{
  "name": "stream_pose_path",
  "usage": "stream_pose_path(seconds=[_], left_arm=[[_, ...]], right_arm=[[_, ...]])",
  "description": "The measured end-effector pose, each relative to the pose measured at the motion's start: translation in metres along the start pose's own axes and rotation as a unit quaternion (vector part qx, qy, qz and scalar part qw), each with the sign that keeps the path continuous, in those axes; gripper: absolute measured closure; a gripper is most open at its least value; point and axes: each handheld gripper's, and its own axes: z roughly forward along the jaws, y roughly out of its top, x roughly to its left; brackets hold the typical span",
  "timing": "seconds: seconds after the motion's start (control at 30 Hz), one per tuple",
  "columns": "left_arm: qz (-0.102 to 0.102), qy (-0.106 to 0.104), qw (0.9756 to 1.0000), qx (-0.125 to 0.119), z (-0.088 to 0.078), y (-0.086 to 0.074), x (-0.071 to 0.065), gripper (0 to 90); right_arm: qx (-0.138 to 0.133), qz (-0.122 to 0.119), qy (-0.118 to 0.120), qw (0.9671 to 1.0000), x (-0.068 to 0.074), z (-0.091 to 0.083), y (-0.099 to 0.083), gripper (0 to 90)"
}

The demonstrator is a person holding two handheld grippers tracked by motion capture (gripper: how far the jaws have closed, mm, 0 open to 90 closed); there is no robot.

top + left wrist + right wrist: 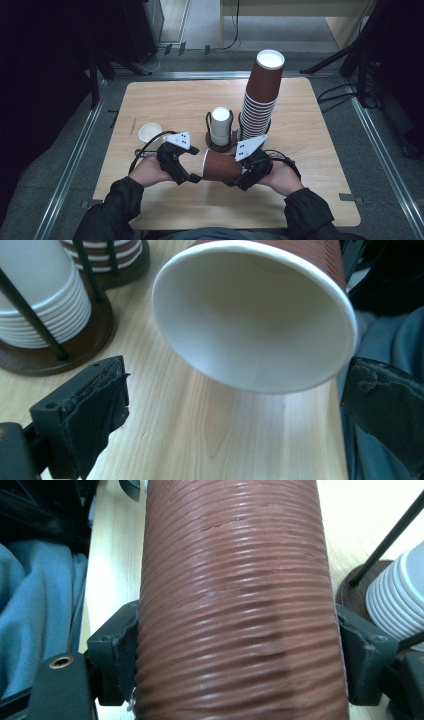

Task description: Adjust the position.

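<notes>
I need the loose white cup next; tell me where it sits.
In the high view the small white cup stands on the table's left side, just beyond the left gripper, left of the white cup holder.

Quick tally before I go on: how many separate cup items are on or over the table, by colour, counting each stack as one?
Brown: 2, the brown cup held sideways in the right tongs, and the tall brown stack.
White: 2, the white stack in its holder, and the loose white cup.
Total: 4.

No readable text, label, brand, number or sign anywhere.
</notes>
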Motion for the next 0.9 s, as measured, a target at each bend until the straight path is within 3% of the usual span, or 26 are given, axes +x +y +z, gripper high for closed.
stream_pose_path(seconds=[0.6,0.8,0.9], left_arm=[[0.005,-0.056,0.9984,-0.01,0.019,0.01,-0.01,0.0],[-0.005,-0.058,0.9983,-0.001,0.019,0.013,-0.01,2.7],[0.001,-0.05,0.9987,0.006,0.018,0.013,-0.012,5.3]], right_arm=[[-0.037,-0.009,0.034,0.9987,0.006,0.008,0.008,20.4],[-0.041,-0.008,0.039,0.9984,0.007,0.01,0.01,20.3],[-0.04,-0.009,0.041,0.9983,0.008,0.011,0.009,20.4]])
